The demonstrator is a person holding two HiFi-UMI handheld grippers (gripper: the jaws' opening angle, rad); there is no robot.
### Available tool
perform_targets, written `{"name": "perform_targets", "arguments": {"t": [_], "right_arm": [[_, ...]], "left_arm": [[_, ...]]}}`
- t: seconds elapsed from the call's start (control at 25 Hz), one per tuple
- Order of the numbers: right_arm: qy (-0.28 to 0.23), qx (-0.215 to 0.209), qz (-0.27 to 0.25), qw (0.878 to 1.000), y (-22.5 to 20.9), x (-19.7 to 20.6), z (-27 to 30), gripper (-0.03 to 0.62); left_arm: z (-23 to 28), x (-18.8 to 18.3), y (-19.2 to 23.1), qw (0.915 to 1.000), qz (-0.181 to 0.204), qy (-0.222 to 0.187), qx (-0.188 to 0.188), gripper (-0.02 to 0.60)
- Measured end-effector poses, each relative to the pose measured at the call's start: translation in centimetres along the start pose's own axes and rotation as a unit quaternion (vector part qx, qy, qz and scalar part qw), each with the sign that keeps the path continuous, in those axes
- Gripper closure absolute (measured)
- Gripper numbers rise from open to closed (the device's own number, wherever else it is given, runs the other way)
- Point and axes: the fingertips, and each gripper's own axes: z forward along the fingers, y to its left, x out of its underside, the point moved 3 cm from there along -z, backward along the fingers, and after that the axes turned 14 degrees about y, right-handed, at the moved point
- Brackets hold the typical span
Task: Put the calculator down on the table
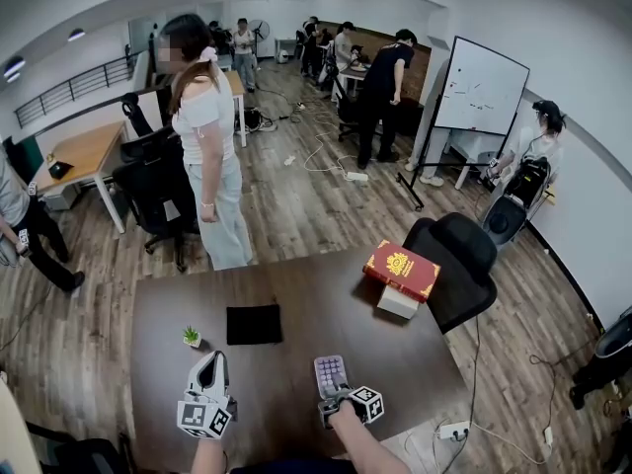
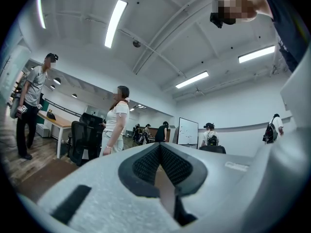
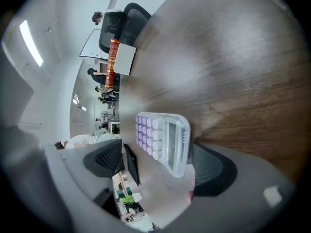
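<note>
My right gripper (image 3: 160,166): jaws wide around calculator (image 3: 163,142) | risk: pad (image 3: 214,169) snags it on withdrawal, dragging it toward near edge of table (image 1: 281,383)

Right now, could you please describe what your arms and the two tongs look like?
The left tongs and right tongs are pale grey plastic with black meshed pads. Each carries a white cube printed with black square markers. My forearms are bare of sleeves, and no cables show.
</note>
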Motion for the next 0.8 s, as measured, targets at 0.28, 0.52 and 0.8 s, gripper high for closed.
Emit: {"name": "perform_targets", "arguments": {"t": [0.28, 0.52, 0.8], "right_arm": [[-0.011, 0.032, 0.004, 0.999, -0.7, 0.2, -1.7, 0.121], [-0.019, 0.010, 0.003, 1.000, 0.7, 0.6, -3.3, 0.121], [-0.024, -0.040, -0.032, 0.998, 4.8, 1.3, -4.9, 0.122]], "left_arm": [[-0.3, 0.2, -0.1, 1.0000, -0.005, 0.000, 0.000, 0.586], [-0.4, 0.2, -0.5, 1.0000, -0.003, 0.002, 0.006, 0.584], [-0.8, 0.0, -0.6, 1.0000, -0.003, -0.002, 0.007, 0.584]]}}
